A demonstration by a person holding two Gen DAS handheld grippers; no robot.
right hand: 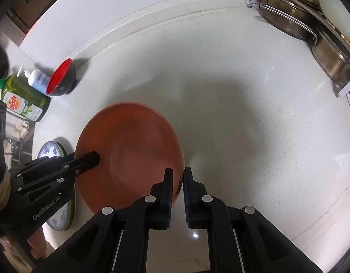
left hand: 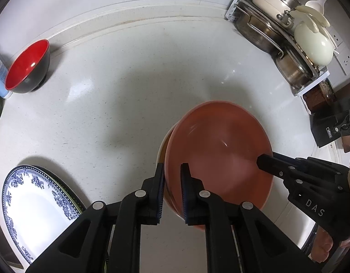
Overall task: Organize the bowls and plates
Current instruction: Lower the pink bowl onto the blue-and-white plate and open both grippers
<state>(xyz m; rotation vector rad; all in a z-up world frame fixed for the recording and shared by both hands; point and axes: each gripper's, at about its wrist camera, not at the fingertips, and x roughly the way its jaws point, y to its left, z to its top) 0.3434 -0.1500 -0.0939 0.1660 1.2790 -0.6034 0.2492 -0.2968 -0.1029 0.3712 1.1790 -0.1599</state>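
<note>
An orange bowl [left hand: 220, 150] [right hand: 129, 145] is held between both grippers, above the white counter [left hand: 129, 91]. My left gripper [left hand: 172, 167] is shut on its left rim, one finger inside and one outside. My right gripper [right hand: 178, 170] is shut on the opposite rim. Each gripper shows in the other's view: the right gripper [left hand: 266, 161] and the left gripper [right hand: 93, 159]. A cream edge shows along the bowl's left side. A red-and-black bowl [left hand: 27, 66] [right hand: 61, 79] stands at the far left. A blue-and-white plate [left hand: 36, 209] [right hand: 49, 152] lies on a green-rimmed plate at the near left.
A white rack [left hand: 307, 88] at the back right holds steel pots [left hand: 261, 31] [right hand: 286, 20] and a cream pot. A green soap bottle [right hand: 22, 97] and a white-blue pump bottle [right hand: 37, 79] stand by the red-and-black bowl. A dark box [left hand: 325, 127] sits at the right.
</note>
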